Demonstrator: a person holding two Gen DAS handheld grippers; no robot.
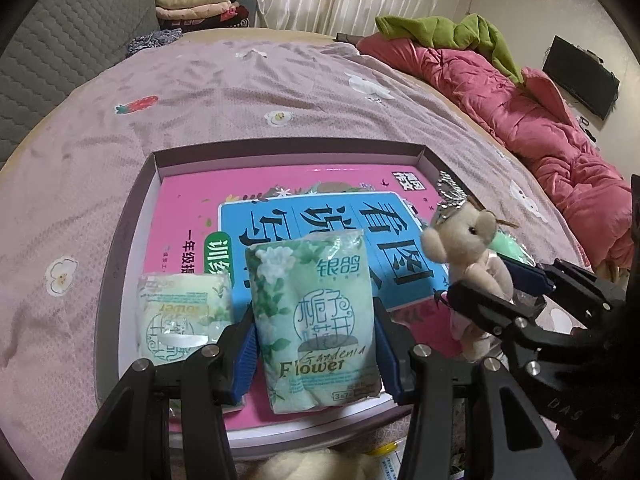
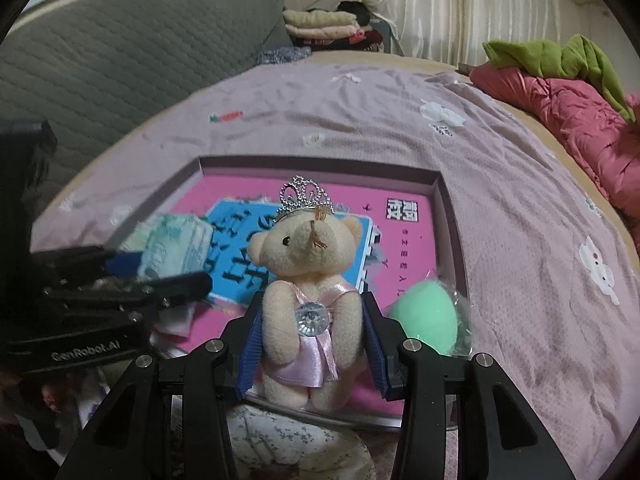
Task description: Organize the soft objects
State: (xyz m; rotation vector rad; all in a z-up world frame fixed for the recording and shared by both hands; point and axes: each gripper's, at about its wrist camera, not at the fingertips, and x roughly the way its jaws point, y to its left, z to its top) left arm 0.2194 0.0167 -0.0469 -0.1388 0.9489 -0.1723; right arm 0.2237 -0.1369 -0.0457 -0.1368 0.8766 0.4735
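Pink book cover lines the shallow box (image 1: 154, 184) on the bed, our drop spot. We judge placing underway: left gripper (image 1: 316, 354) clamps a tissue pack (image 1: 314, 320) over it, right gripper (image 2: 314, 346) squeezes the crowned teddy bear (image 2: 308, 300). Next, lower, release.

Fuzzy plush teddy bear (image 2: 306, 280) (satin dress, glittery plastic tiara), glossy plastic-wrapped tissue pack (image 1: 316, 320), matt cloth bedsheet (image 1: 248, 92)
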